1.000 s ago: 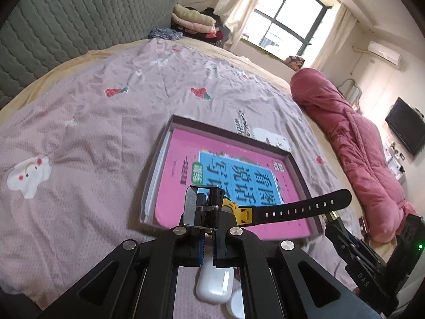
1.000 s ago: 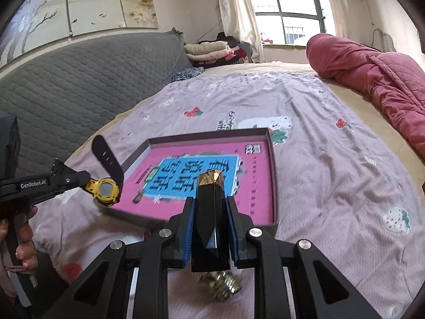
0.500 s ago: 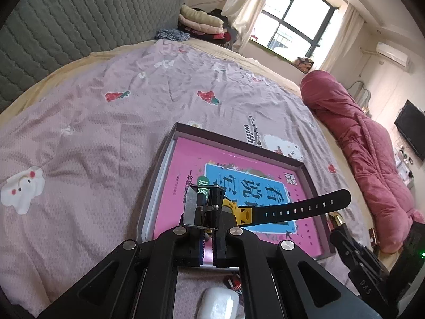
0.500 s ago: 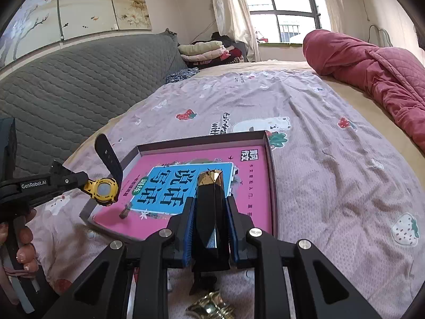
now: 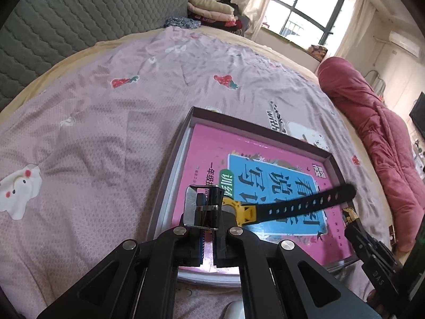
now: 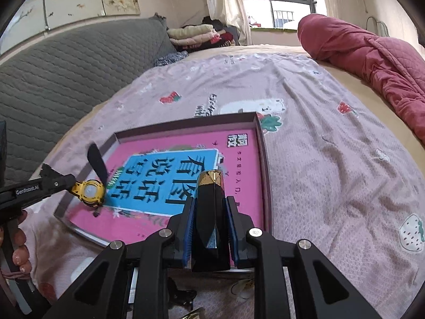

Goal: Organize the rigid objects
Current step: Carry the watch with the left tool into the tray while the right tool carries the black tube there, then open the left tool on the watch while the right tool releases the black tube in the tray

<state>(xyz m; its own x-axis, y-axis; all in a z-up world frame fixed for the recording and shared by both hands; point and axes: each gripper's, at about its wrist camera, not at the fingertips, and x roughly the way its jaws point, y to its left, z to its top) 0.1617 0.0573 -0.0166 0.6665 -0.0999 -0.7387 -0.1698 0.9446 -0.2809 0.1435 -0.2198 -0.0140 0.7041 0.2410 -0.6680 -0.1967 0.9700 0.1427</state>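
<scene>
My left gripper [image 5: 208, 235] is shut on the buckle end of a yellow wristwatch [image 5: 239, 208]; its black strap [image 5: 305, 203] sticks out to the right over the tray. In the right wrist view the same watch [image 6: 89, 191] hangs at the left over the tray's near left corner. My right gripper [image 6: 209, 228] is shut on a black faceted bottle with a gold collar [image 6: 211, 202], held upright over the tray's near right part. A shallow dark-rimmed tray [image 6: 261, 143] lies on the bed with a pink and blue book [image 6: 164, 183] inside it.
The bed has a lilac sheet with strawberry prints [image 6: 332, 146]. A red quilt [image 6: 372, 61] lies bunched along the right side, a grey padded headboard [image 6: 66, 61] on the left. A white case [image 5: 235, 309] and a small gold object [image 6: 195, 313] lie near the tray's front edge. A hand [image 6: 20, 255] holds the left gripper.
Both grippers have moved forward and down over the tray, each keeping its grip. The white case and the gold object have slid toward the bottom of the views.
</scene>
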